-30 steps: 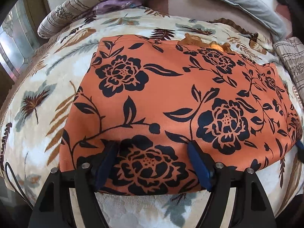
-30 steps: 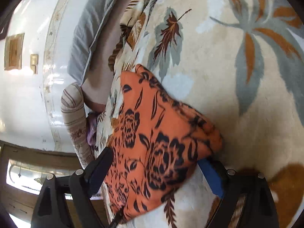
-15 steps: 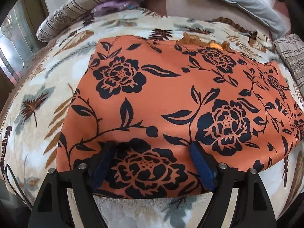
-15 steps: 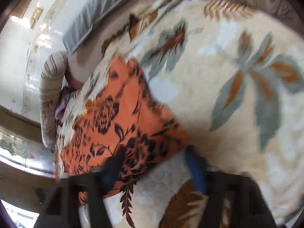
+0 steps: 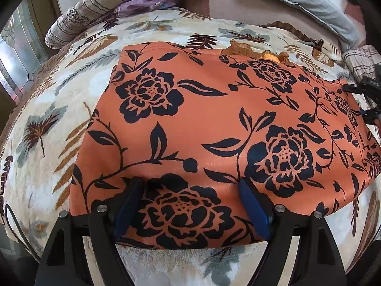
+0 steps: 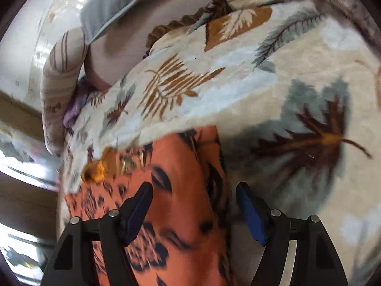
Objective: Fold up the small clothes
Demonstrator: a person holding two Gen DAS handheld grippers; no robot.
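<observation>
An orange garment with black flowers lies spread flat on a leaf-patterned blanket. A ruffled orange trim pokes out at its far edge. My left gripper stands open over the garment's near hem, its blue pads apart with flat cloth beneath them. My right gripper shows at the garment's right edge. In the blurred right wrist view, the right gripper hovers over the garment near its far right corner, by the trim. Its jaws are closing, and the pads do not press on the cloth.
A striped bolster and a purple cloth lie at the back left. A grey-blue pillow is at the back right, and striped fabric at the far right. Patterned glass stands left of the bed. Bare blanket surrounds the garment.
The right gripper has let the bunched near corner go, rolled and swept along the garment's right edge toward its far corner. The garment's right side now lies flatter. The left gripper stayed put.
</observation>
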